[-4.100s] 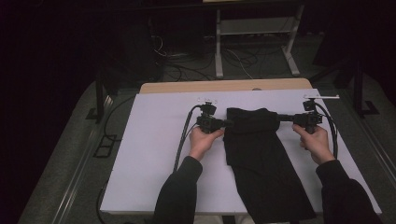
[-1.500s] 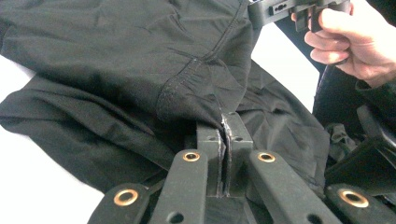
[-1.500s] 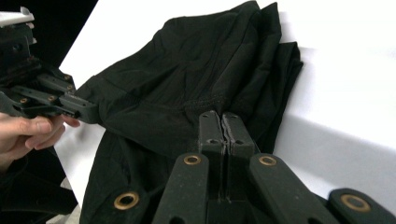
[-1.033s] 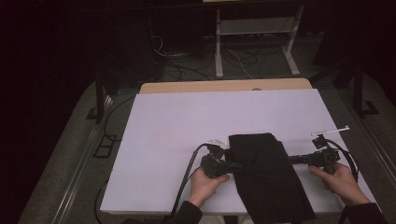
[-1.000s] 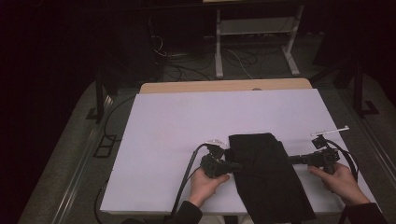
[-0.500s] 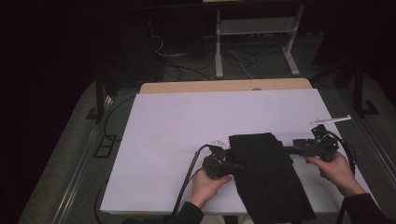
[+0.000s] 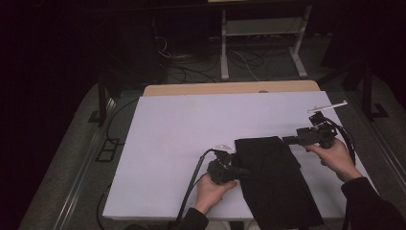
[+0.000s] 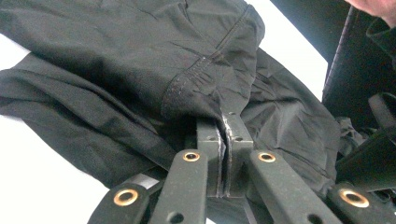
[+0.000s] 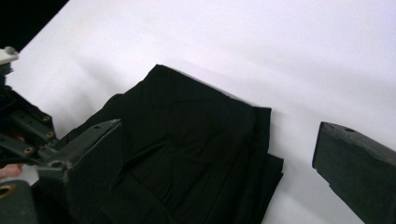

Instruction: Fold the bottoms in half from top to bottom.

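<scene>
We see the black garment run off the white table's near edge; the left hand-held gripper pinches its edge, the right hand-held gripper, just opened wide, hangs beside it; the room is dark.

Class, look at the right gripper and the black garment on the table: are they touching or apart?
Apart. In the right gripper view the right gripper has its jaws spread wide, having just been opening, with nothing between them; the black garment lies on the white table beyond.
</scene>
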`<state>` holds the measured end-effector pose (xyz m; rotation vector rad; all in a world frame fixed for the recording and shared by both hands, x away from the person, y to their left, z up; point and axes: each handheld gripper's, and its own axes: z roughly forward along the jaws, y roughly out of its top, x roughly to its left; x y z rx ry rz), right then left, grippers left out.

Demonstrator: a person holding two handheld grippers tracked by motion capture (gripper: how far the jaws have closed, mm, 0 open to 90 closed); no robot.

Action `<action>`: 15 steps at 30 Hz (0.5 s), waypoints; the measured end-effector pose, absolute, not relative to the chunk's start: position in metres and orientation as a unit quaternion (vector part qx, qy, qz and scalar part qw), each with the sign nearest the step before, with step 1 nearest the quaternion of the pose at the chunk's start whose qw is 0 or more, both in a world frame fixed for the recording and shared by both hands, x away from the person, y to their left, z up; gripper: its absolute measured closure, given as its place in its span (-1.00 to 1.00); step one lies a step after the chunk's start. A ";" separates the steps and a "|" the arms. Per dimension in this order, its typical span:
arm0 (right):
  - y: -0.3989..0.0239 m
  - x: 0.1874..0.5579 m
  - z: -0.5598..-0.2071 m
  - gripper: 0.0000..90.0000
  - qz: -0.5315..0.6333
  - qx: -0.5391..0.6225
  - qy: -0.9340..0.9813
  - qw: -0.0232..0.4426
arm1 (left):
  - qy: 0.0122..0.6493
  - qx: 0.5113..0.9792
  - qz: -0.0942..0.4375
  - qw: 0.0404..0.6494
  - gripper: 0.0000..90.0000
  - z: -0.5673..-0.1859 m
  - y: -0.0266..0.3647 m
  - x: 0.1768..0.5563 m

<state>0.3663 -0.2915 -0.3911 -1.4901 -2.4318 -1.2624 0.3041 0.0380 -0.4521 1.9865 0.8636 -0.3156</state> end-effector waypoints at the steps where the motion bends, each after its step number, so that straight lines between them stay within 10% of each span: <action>1: -0.291 0.369 -0.391 -0.96 -0.403 -0.478 -0.781 0.011 | 0.351 0.806 -0.128 0.459 0.92 -0.452 0.038 0.304; 15: -0.281 0.393 -0.405 -0.90 -0.385 -0.485 -0.785 0.023 | 0.353 0.804 -0.128 0.461 0.92 -0.455 0.038 0.303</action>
